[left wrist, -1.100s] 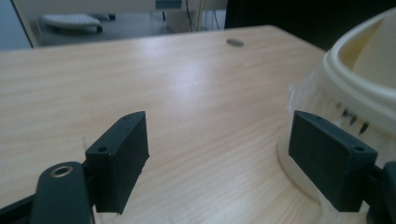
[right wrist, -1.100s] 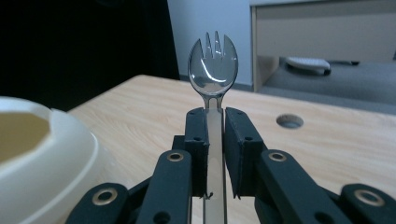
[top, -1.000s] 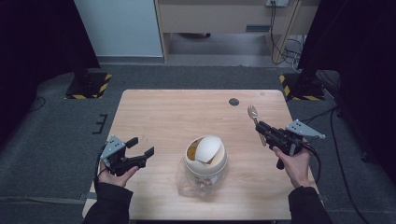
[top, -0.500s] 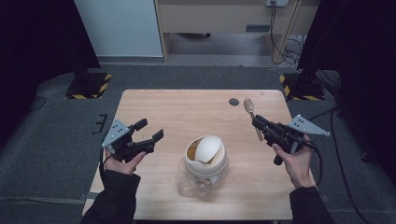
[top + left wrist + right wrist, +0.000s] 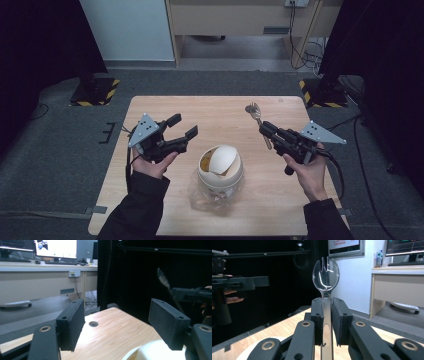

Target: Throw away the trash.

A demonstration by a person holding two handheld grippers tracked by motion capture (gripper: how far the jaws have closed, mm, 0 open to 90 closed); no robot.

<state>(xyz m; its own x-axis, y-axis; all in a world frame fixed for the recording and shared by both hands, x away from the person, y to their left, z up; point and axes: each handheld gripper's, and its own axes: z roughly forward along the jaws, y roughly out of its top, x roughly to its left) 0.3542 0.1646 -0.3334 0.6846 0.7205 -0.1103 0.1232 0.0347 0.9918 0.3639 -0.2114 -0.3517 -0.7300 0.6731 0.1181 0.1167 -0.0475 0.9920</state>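
Right gripper [image 5: 267, 129] pinches the spork [image 5: 255, 111], its long axis pointing away; the cup [image 5: 220, 167] sits nearer the left gripper [image 5: 181, 127], jaws spread

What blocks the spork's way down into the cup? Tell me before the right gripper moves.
The cup's own lid does: it sits tilted across the cup mouth, leaving a gap at its left. The table between the spork, held in the right gripper, and the cup is bare. The left gripper hangs open beside the cup.

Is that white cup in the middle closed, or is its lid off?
Partly open. The cup's white lid sits tilted across the mouth, leaving a gap on its left where the yellowish inside shows.
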